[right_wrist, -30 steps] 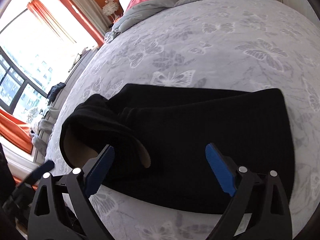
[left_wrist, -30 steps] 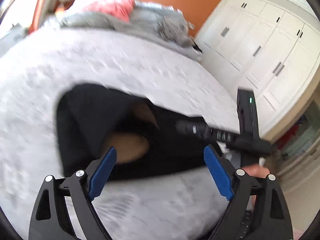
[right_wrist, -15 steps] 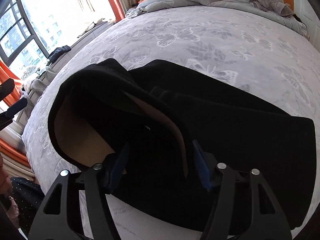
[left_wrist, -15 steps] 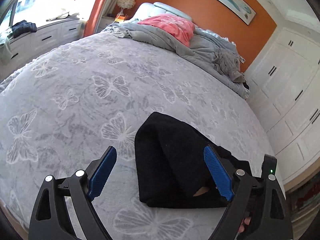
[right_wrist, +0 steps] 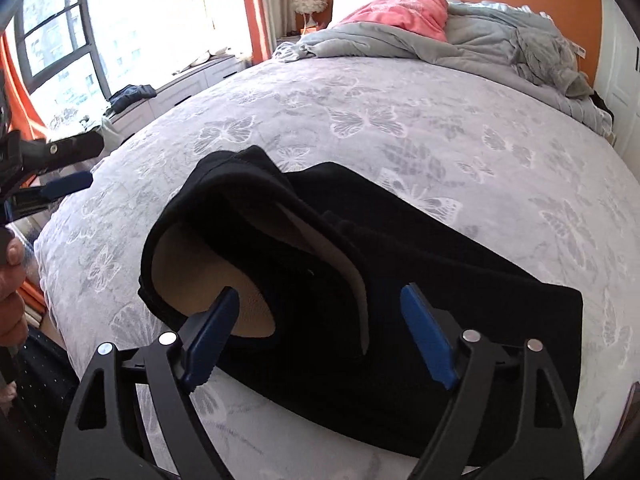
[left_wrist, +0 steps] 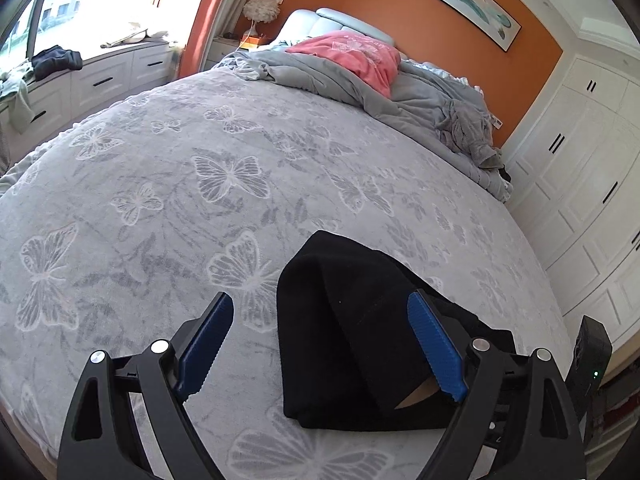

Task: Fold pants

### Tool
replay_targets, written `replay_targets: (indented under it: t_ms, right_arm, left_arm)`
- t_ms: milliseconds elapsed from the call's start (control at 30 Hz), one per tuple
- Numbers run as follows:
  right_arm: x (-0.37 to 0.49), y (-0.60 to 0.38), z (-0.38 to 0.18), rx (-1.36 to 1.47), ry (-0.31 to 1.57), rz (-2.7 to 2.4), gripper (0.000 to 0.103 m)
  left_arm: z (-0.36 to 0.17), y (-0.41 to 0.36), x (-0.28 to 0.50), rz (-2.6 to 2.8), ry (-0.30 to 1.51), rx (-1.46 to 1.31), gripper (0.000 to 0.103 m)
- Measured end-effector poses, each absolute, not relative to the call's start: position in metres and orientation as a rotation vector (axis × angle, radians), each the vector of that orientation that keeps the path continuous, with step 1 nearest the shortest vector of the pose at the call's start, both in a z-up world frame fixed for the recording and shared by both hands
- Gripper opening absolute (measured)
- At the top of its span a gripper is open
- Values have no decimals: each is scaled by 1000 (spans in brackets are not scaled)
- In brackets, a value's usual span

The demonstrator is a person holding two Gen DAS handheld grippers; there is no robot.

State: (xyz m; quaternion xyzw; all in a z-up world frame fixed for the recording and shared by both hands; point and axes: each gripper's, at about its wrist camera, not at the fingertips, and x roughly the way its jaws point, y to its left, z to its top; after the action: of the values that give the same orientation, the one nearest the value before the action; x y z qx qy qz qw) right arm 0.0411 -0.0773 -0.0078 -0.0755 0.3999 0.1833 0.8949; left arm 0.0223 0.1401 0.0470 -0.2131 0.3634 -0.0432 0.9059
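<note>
pants (right_wrist: 420, 280): black, tan lining | folded bundle, waistband gaping | lying on butterfly-print bedspread (right_wrist: 400, 128)

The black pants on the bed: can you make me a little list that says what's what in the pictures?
pants: black fleece pants, partly folded, tan lining showing at the open waist
surface: grey bedspread with white butterflies
left gripper: open, empty, over the pants' edge
right gripper: jaws have just been opening, over the waistband, pads not pressing on it
far end of bed: crumpled grey duvet with a pink pillow on it
wall: orange
</note>
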Motion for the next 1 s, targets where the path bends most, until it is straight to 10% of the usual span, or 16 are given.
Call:
replay_targets:
  t_ms: [133, 233, 267, 367, 733, 867, 1000]
  right_arm:
    - [53, -65, -31, -208, 898, 329, 76]
    - [62, -67, -38, -125, 938, 346, 42]
    - [65, -70, -35, -79, 959, 367, 14]
    - [69, -96, -15, 198, 987, 483, 12]
    - [55, -244, -25, 483, 1084, 166, 40]
    - [38, -235, 1, 424, 960, 184, 74]
    - [40, -215, -9, 405, 982, 243, 74]
  left_arm:
    - [44, 138, 22, -87, 761, -426, 86]
    - [44, 137, 22, -90, 762, -422, 86]
    - [45, 137, 21, -89, 760, -417, 86]
    - [48, 136, 20, -80, 746, -400, 86]
    - [34, 111, 37, -146, 832, -405, 86]
    - [30, 91, 42, -180, 854, -408, 86]
    - [24, 73, 45, -200, 871, -377, 86]
